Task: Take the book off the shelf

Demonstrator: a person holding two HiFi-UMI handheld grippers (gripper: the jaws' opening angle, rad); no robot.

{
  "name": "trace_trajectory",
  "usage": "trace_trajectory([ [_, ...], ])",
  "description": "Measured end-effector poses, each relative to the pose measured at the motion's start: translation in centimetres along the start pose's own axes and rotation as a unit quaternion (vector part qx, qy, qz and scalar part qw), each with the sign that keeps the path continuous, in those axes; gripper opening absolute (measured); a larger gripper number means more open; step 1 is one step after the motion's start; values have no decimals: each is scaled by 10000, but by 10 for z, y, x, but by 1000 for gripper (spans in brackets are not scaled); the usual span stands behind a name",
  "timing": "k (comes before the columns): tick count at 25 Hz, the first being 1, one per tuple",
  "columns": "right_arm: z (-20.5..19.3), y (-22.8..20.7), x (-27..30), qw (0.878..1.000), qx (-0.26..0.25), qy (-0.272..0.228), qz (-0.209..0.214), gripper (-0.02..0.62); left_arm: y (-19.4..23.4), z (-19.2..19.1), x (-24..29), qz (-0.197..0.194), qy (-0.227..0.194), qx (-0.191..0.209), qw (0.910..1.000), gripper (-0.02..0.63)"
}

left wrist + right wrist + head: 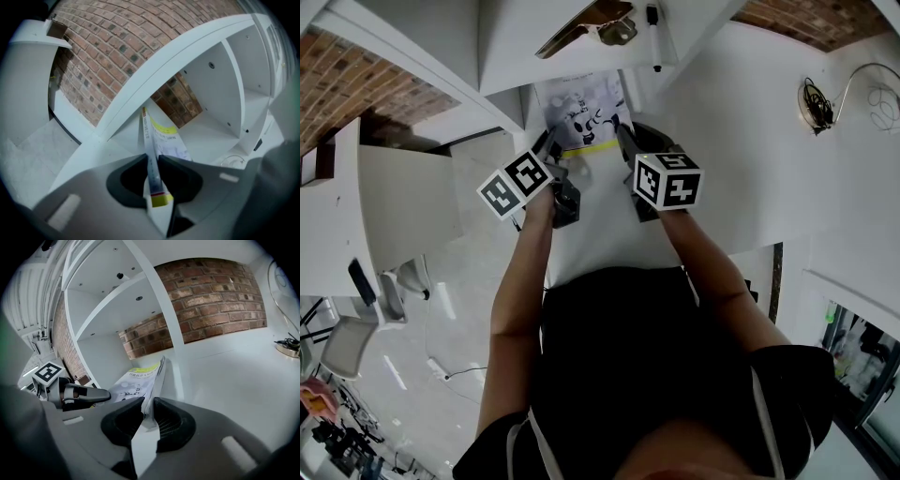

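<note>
At the white shelf (502, 56), clamped on the left edge of the book (581, 117) with the fingers of the left gripper (151, 160). Clamped likewise on its right edge with the fingers of the right gripper (149, 402).

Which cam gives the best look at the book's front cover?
Head view: the book faces the camera, cover illustration and yellow band plain. Left gripper view shows mainly its edge. Right gripper view shows the cover at a slant.
</note>
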State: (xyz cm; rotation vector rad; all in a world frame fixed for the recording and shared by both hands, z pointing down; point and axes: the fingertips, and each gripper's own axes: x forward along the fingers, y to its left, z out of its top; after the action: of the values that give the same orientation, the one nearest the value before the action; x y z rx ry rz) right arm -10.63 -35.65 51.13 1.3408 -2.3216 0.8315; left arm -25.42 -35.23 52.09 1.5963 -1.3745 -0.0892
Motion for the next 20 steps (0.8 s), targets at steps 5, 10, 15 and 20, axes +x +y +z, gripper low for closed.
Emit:
trace_trajectory([
  [5, -7, 4, -8, 10000, 55, 2, 36, 66, -2, -4, -9, -12, -70, -22, 10000, 77],
  [10, -13, 11, -17, 9999, 110, -15, 70, 66, -6, -7, -21, -59, -186, -6, 9998, 74],
  [15, -21, 17, -27, 9998, 119, -21, 137, 66, -9, -13, -32, -99, -315, -24, 9995, 72],
  [20, -23, 23, -37, 9997, 62, -32, 223, 66, -12, -17, -43, -122, -441, -56, 9989, 71],
])
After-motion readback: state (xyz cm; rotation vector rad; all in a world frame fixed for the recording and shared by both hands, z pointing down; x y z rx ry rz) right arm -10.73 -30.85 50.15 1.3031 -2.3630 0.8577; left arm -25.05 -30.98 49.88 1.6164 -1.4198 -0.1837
